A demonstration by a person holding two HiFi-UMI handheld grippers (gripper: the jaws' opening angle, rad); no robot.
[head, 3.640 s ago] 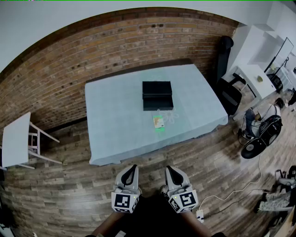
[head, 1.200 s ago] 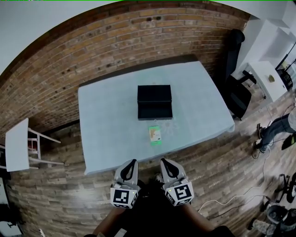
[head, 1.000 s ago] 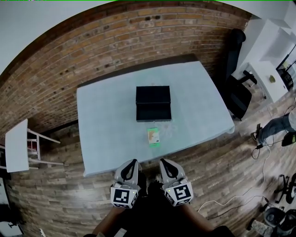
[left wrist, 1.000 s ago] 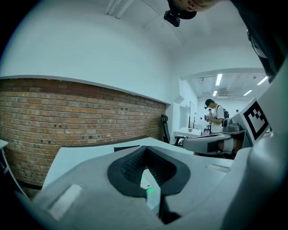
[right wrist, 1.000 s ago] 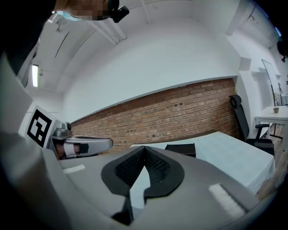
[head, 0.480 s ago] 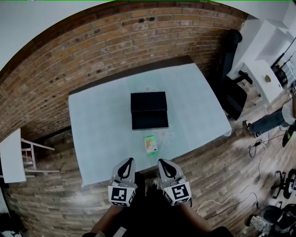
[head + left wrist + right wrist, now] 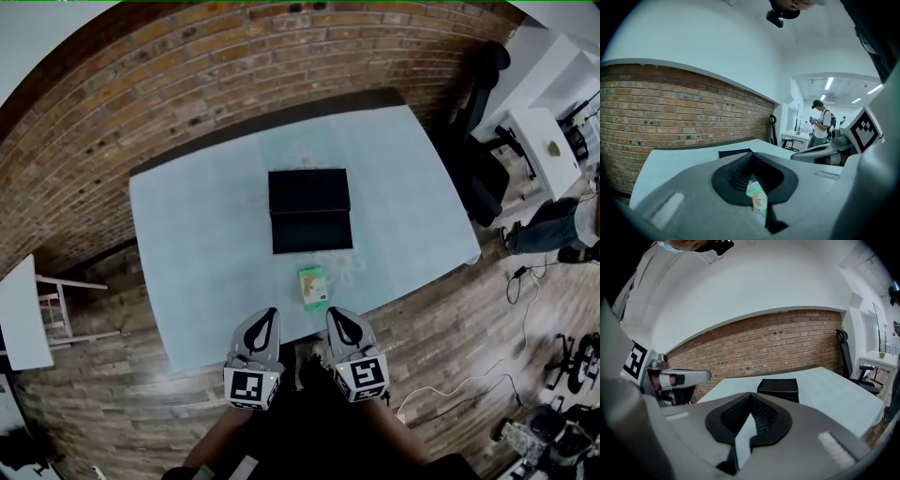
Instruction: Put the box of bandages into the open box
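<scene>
The black open box (image 7: 309,211) sits at the middle of the light blue table (image 7: 187,234), its lid folded back. The small green and white box of bandages (image 7: 313,286) lies flat near the table's front edge, just in front of the open box. My left gripper (image 7: 267,316) and right gripper (image 7: 336,315) are side by side below that edge, both shut and empty, short of the table. In the left gripper view the box of bandages (image 7: 757,199) shows through the slit under the shut tips. The open box (image 7: 778,384) shows ahead in the right gripper view.
A brick wall (image 7: 187,84) runs behind the table. A white side table (image 7: 23,309) stands at the left. At the right are a black office chair (image 7: 483,178), a white desk (image 7: 553,131) and a person (image 7: 553,230). Cables (image 7: 450,384) lie on the wood floor.
The view has come nearer the table, so both boxes sit lower and closer to the grippers. Both grippers stay shut and side by side. The person at the right has shifted.
</scene>
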